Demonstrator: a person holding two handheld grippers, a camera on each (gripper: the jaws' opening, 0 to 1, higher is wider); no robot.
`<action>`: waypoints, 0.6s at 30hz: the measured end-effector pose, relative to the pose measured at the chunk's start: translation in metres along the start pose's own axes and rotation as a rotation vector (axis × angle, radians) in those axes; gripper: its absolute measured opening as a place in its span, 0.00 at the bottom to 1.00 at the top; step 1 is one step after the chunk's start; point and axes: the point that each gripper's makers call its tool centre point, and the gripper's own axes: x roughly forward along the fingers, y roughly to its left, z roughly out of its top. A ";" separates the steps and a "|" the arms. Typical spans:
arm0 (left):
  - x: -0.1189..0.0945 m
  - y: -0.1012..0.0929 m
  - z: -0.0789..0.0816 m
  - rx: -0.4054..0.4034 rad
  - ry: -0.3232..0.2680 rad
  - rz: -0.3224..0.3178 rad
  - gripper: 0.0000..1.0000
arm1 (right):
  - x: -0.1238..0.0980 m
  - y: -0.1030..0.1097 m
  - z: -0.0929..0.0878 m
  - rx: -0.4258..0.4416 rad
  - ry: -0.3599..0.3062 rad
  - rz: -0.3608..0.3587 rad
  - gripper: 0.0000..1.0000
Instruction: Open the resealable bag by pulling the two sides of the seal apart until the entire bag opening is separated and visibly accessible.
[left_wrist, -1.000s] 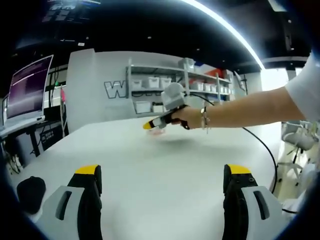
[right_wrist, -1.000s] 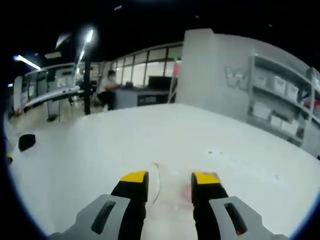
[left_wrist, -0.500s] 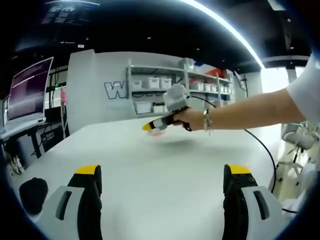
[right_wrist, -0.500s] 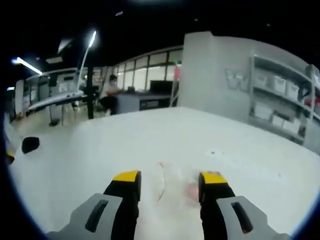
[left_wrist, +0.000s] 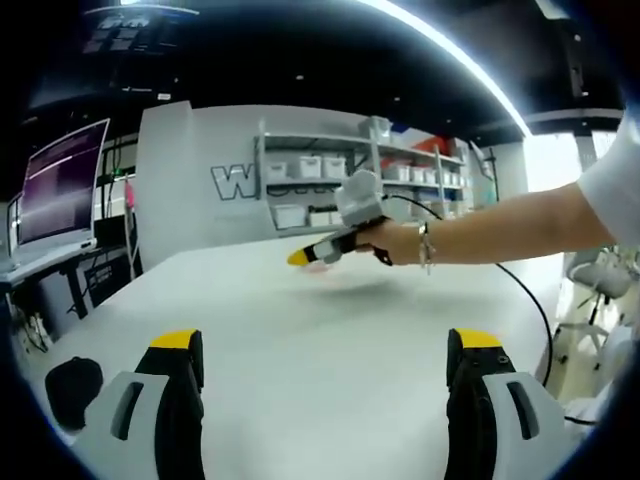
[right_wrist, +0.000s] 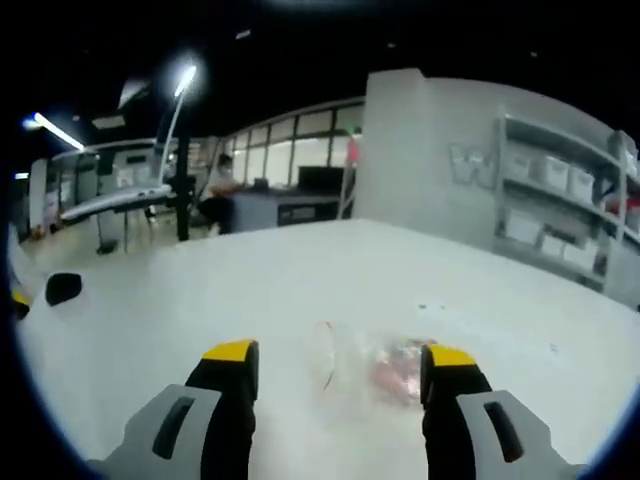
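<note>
A clear resealable bag (right_wrist: 385, 368) with reddish contents lies flat on the white table (right_wrist: 190, 290), its red-lined seal edge (right_wrist: 326, 366) pointing left. My right gripper (right_wrist: 341, 354) hovers just short of it, jaws open, one on either side of the bag and not touching it. In the left gripper view that same right gripper (left_wrist: 322, 250) is held by a hand far across the table (left_wrist: 300, 350), with a pinkish trace of the bag (left_wrist: 320, 267) below its tip. My left gripper (left_wrist: 326, 342) stays near the front edge, wide open and empty.
A black object (left_wrist: 72, 385) rests at the table's left edge, also seen as a dark blob (right_wrist: 62, 288). A cable (left_wrist: 535, 305) trails over the table's right side. A monitor (left_wrist: 62, 180) stands left, shelves with bins (left_wrist: 330, 180) behind, a chair (left_wrist: 600, 280) at right.
My right gripper's jaws have spread from close around the bag to wide open, and it has drawn back a little from the bag. The left gripper stays still.
</note>
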 end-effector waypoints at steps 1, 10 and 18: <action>0.000 0.000 0.000 0.002 0.000 0.000 1.00 | 0.001 -0.001 0.001 0.000 -0.002 -0.001 0.71; -0.005 -0.002 0.000 0.007 0.006 0.004 1.00 | -0.010 -0.002 -0.002 0.030 -0.010 -0.017 0.85; -0.008 -0.003 0.000 0.013 0.011 0.003 1.00 | -0.016 0.003 -0.006 0.049 -0.006 -0.012 0.86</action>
